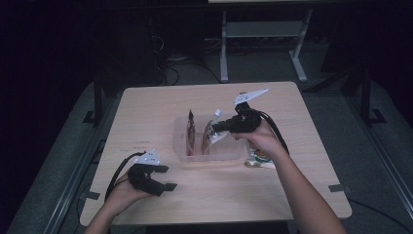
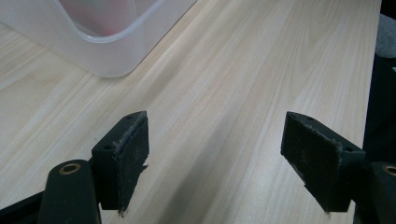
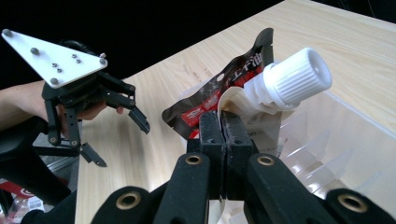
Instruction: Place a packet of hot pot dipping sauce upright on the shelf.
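Right gripper [image 3: 223,122] has its jaws pressed together on the upper edge of a spouted pouch [image 3: 243,88], dark red with a white ribbed screw cap [image 3: 299,77]. I hold that pouch over the right half of the clear plastic bin [image 1: 234,148], its lower part dipping into it. Second red pouch [image 1: 190,134] stands upright in the bin's left half. Another packet [image 1: 258,160] lies just beside the bin's right wall; its print is too blurred to identify. Left gripper [image 1: 165,178] rests near the bin's front-left corner, jaws spread wide over bare table [image 2: 261,70], pinching nothing.
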`<state>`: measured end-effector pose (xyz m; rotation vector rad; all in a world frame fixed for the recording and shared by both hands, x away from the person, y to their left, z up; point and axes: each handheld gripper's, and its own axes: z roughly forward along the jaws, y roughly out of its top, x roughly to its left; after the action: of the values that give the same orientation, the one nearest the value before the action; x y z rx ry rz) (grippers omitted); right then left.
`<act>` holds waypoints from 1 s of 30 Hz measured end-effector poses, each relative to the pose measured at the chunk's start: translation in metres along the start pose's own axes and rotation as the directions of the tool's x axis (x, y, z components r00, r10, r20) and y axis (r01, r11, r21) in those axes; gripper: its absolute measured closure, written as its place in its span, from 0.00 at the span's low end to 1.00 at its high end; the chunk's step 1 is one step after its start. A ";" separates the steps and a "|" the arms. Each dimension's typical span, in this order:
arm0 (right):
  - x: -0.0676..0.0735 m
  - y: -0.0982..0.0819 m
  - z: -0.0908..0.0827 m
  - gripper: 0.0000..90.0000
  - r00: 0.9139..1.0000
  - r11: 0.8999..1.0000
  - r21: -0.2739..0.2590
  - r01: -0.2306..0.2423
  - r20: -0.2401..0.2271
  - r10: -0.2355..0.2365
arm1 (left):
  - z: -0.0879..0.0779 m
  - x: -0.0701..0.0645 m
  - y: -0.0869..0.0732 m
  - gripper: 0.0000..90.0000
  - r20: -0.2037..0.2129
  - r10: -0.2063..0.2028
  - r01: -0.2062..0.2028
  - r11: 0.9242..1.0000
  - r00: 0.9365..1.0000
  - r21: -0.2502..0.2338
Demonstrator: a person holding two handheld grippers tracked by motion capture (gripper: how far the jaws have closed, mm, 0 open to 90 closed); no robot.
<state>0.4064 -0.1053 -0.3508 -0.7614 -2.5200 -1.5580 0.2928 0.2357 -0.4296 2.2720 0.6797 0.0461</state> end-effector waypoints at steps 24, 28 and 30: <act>-0.012 -0.001 0.026 0.97 0.997 0.999 0.015 -0.043 0.058 0.042 | 0.003 0.000 0.000 0.25 0.008 0.003 -0.003 1.000 1.000 0.005; -0.012 0.000 0.024 0.85 0.997 0.999 -0.002 -0.042 0.067 0.042 | 0.003 0.000 -0.001 0.25 0.011 0.002 -0.002 1.000 1.000 0.004; -0.011 0.000 0.022 0.80 0.997 0.999 0.001 -0.038 0.072 0.038 | 0.003 0.000 0.000 0.25 0.010 0.003 -0.003 1.000 1.000 0.007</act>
<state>0.4200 -0.0907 -0.3650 -0.8750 -2.5405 -1.5420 0.2931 0.2336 -0.4320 2.2784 0.6727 0.0343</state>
